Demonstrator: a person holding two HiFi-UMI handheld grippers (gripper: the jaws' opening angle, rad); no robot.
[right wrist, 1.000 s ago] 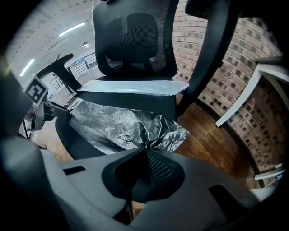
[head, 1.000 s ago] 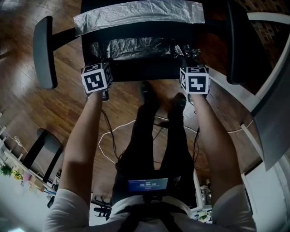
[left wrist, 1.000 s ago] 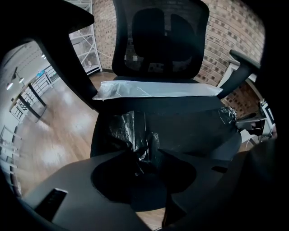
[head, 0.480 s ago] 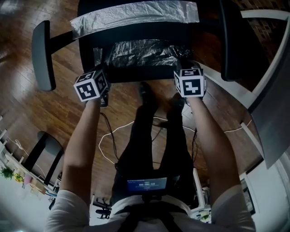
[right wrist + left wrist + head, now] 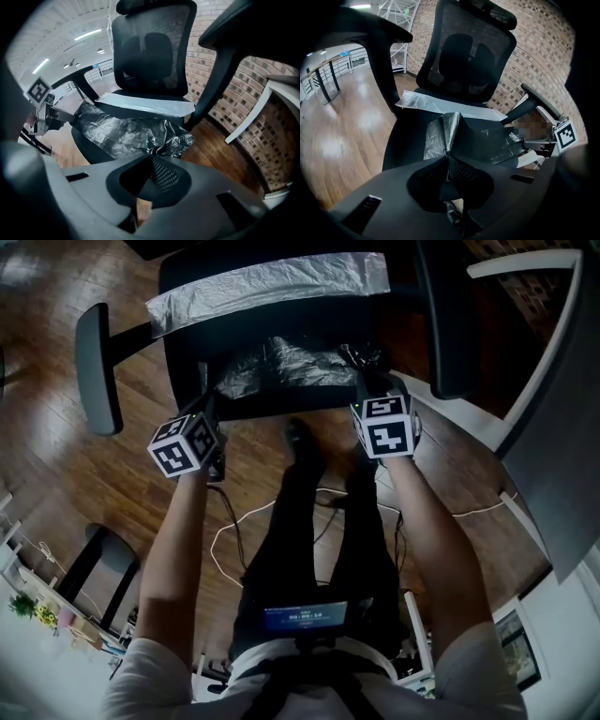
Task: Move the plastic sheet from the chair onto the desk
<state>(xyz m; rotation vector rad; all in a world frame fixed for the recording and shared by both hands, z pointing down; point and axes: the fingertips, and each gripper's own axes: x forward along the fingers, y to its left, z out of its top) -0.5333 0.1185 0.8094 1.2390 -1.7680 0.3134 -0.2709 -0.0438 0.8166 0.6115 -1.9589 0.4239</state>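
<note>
Your left gripper point(image 5: 447, 158) and right gripper point(image 5: 151, 158) are each closed tight on a near corner of the dark plastic sheet point(image 5: 281, 367). The crumpled sheet stretches between them and drapes onto the black chair seat point(image 5: 281, 320).

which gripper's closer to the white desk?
Right. The right gripper grips the plastic sheet on the desk side of the office chair; the left gripper grips it on the side away from the white desk.

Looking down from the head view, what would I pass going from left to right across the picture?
Chair armrest → left gripper → crumpled plastic sheet → right gripper → other armrest → white desk edge
</note>
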